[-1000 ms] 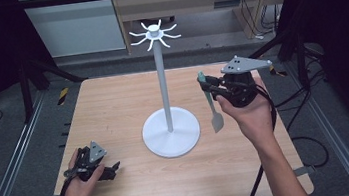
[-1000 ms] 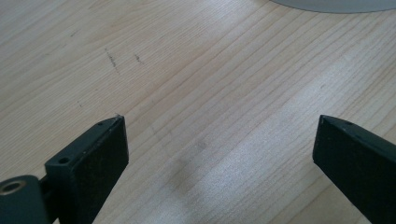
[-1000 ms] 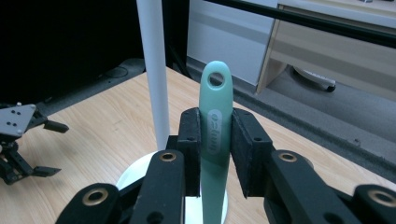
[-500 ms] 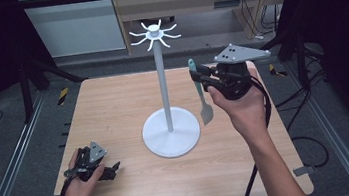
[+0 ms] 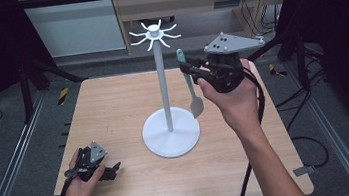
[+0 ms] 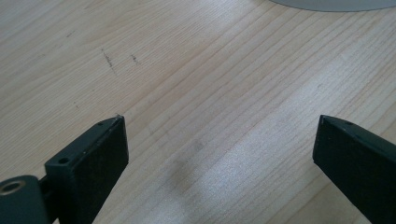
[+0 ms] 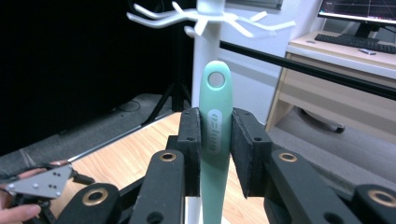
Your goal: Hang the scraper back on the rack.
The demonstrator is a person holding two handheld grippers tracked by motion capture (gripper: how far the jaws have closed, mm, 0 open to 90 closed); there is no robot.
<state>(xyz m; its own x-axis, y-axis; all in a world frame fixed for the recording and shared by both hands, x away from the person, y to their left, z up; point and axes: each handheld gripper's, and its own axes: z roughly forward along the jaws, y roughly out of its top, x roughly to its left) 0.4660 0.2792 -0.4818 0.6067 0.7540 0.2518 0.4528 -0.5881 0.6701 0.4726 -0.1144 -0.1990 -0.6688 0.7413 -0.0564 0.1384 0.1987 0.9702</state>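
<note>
Mint-green plastic against black rubber: the right tongs are clamped on the handle of a small spatula, raised beside the white hook stand on the pale wood tabletop. The spatula hangs blade-down just to the right of the stand's pole, apart from it, its blade over the rim of the round base. In the right gripper view the handle stands upright between the two pads, and its hanging hole sits clear above them, a little below the stand's ring of hooks.

The left tongs rest low on the tabletop, near the front-left of the stand's base, gaping wide with nothing between them; the left gripper view looks down on bare wood grain.

The step in hand appears to be hanging the spatula on the stand. Doing it well likely means lifting until the hole is level with a hook tip, keeping the handle vertical so the hole faces the prong squarely, then sliding it on along the prong's line rather than from the side. The grip should hold firm until the hook carries the weight, since a nudge against the slim pole could rock the stand.
</note>
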